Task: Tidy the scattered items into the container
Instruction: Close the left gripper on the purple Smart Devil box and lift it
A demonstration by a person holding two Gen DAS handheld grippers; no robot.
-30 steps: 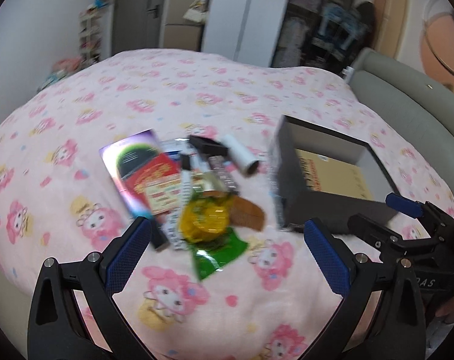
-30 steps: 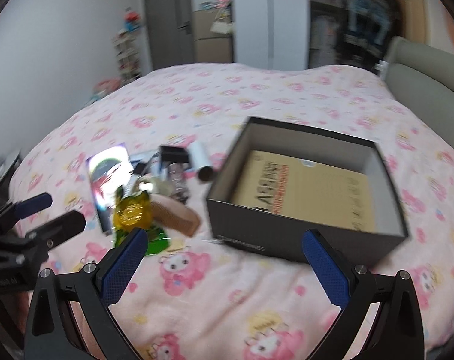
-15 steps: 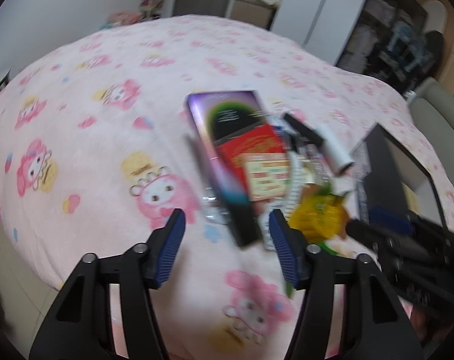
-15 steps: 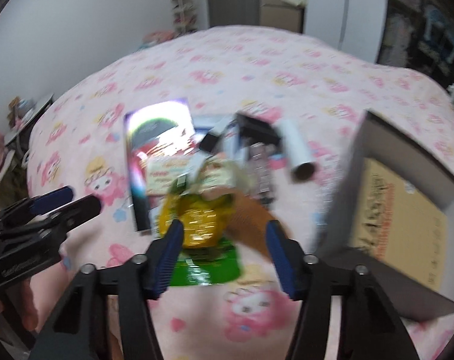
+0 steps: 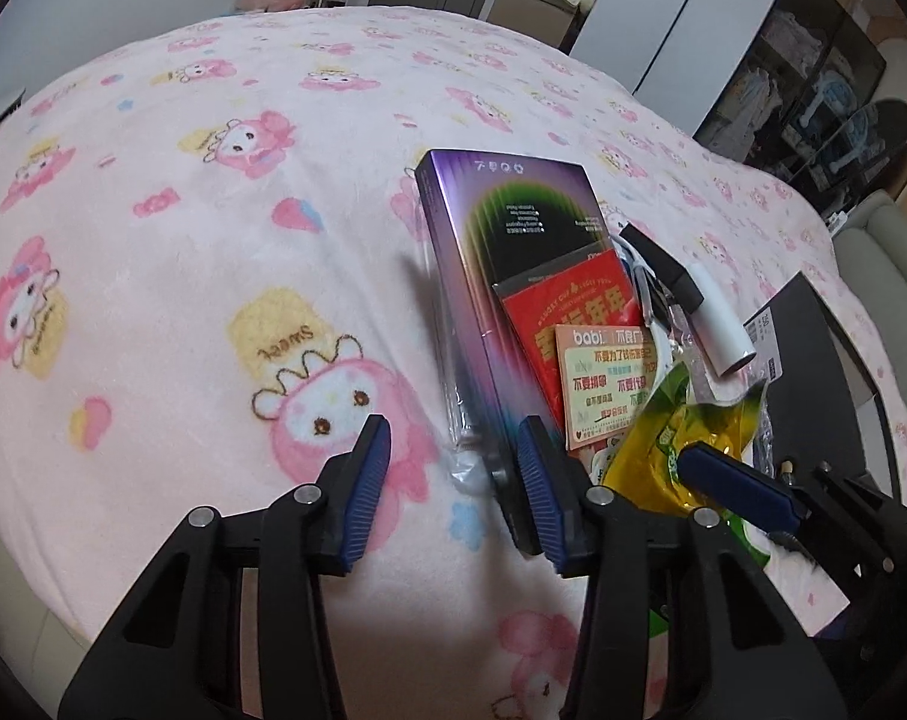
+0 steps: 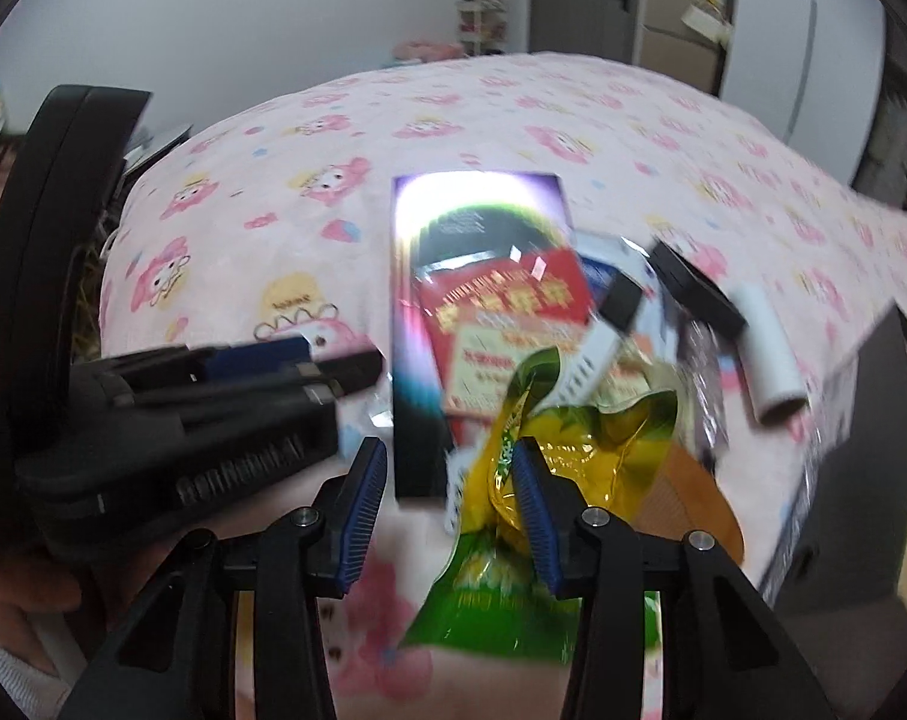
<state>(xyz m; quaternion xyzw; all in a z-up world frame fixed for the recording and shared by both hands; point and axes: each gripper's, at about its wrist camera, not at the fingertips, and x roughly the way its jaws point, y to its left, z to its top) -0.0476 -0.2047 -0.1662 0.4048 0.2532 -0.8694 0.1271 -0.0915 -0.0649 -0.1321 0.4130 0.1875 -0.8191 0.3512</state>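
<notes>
Clearly the purple box [image 5: 501, 276] lies flat on the pink blanket [image 5: 213, 210], left of the dark container [image 5: 813, 360]. The left gripper [image 5: 453, 480] is closing around its near corner, pads not yet pressing. Stiff, glossy, probably slippery: grip across its narrow edges. The right gripper [image 6: 447, 480] is closing beside the soft, crinkly yellow-green snack bag [image 6: 573, 462].

purple box [image 5: 501, 252]: 1 | red packet [image 5: 567, 312]: 1 | yellow-green snack bag [image 5: 681, 438]: 1 | white tube [image 5: 723, 330]: 1
</notes>
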